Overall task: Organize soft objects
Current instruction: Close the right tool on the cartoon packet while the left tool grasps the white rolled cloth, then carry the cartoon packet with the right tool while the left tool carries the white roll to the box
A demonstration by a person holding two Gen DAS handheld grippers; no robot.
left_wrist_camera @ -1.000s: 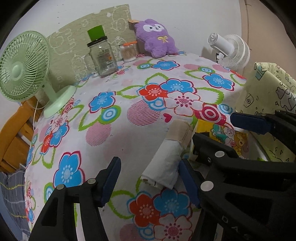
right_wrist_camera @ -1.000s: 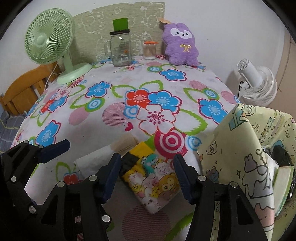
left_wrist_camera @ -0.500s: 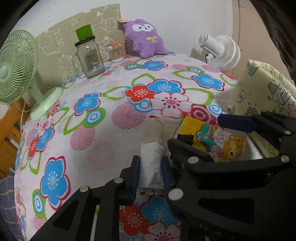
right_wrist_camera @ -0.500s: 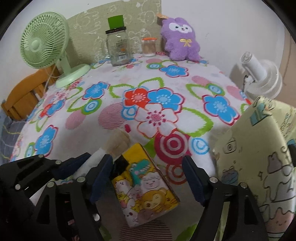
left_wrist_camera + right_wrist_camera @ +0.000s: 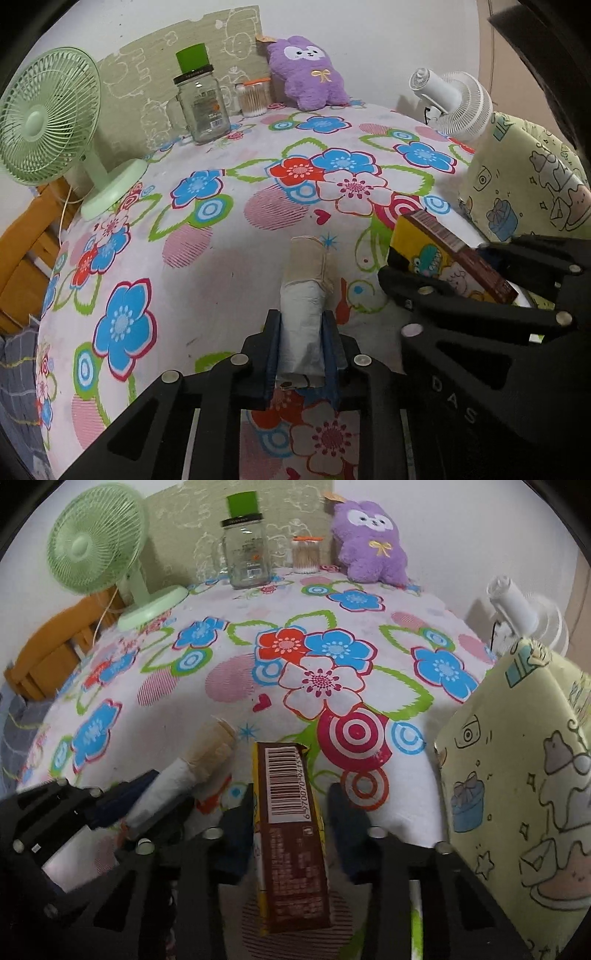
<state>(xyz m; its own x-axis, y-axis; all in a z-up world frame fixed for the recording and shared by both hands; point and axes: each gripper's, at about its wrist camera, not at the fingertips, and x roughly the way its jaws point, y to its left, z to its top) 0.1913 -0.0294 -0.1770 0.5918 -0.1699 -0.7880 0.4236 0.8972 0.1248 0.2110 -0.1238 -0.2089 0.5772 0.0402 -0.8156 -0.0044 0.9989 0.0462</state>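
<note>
My left gripper (image 5: 301,343) is shut on a rolled white and beige cloth (image 5: 301,295), which points away from me over the flowered tablecloth (image 5: 229,236); the roll also shows in the right wrist view (image 5: 184,771). My right gripper (image 5: 290,808) has a yellow cartoon-print tissue pack (image 5: 291,830) standing on edge between its fingers, brown barcode side up. The left finger touches the pack; a gap shows at the right finger. The pack also shows in the left wrist view (image 5: 439,258). A purple plush toy (image 5: 308,72) sits at the back.
A pale yellow printed fabric bin (image 5: 524,775) stands at the right. A green fan (image 5: 48,122), a glass jar with a green lid (image 5: 199,99) and a cotton swab jar (image 5: 254,98) stand at the back. A white fan (image 5: 454,105) is beyond the right edge.
My left gripper closed on the cloth roll and turned it to point away. My right gripper narrowed around the tissue pack, which tipped from flat onto its edge.
</note>
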